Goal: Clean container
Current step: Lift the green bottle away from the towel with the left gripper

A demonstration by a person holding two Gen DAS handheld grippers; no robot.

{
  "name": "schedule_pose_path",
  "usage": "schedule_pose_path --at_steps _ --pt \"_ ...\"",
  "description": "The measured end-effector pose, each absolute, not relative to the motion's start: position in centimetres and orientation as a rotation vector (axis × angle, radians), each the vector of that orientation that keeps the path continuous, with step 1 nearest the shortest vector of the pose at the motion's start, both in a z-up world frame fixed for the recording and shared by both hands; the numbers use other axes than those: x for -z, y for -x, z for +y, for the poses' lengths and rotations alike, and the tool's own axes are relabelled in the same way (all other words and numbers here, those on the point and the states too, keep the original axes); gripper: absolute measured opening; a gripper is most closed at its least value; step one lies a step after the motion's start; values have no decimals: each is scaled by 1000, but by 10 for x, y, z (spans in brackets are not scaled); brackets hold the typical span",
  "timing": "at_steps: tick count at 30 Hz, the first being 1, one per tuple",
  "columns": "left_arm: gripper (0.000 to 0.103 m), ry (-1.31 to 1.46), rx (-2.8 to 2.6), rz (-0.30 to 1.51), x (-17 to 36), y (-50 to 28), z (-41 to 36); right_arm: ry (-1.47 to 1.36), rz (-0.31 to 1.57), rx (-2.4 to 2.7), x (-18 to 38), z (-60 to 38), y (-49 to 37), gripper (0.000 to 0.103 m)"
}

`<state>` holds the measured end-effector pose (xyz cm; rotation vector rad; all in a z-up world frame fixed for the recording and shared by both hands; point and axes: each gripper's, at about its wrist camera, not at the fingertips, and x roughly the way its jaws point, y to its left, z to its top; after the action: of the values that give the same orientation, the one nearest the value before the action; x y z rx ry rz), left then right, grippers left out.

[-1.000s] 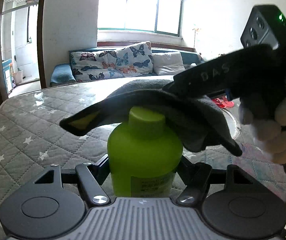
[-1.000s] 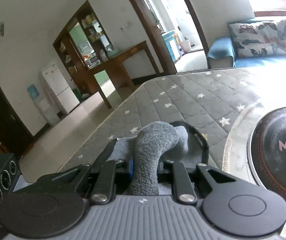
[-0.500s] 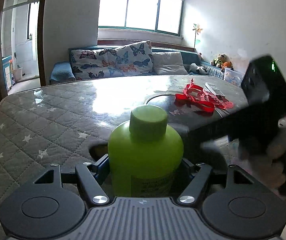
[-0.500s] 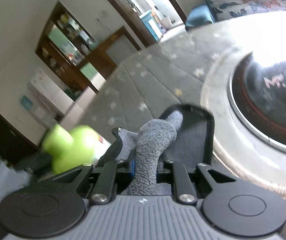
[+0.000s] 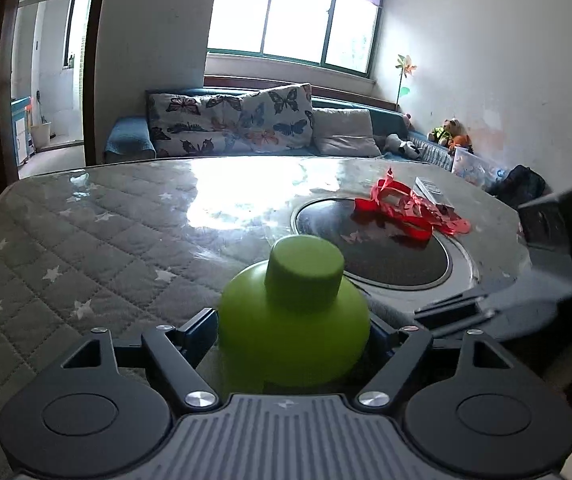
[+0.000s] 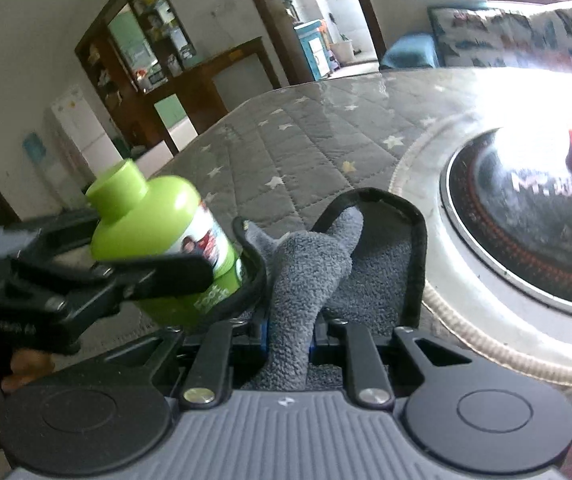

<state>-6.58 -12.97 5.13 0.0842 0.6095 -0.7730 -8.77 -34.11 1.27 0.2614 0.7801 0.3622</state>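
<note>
Each tool has a grey ribbed housing flanked by two round black discs, with black linkage arms pinned by silver screws. The left tool (image 5: 292, 330) has black fingers (image 5: 200, 330). Seen from the left wrist, the right tool (image 5: 558, 280) carries a green light on its dark body.

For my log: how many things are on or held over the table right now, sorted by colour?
Green: 1, the bottle clamped in the left gripper.
Grey: 1, the cloth pinched in the right gripper.
Red: 1, the ribbon bundle lying partly on the table's dark round inset.
Total: 3; a small pale item behind the ribbon is too unclear to count.
</note>
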Motion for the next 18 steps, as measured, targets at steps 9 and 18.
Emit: schedule_pose_path --at_steps 9,18 --pt "74 -104 759 653 -40 55 -142 -202 773 -370 -26 -326 98 16" --pt "72 -80 770 634 -59 56 -139 -162 762 -380 -22 -321 102 16"
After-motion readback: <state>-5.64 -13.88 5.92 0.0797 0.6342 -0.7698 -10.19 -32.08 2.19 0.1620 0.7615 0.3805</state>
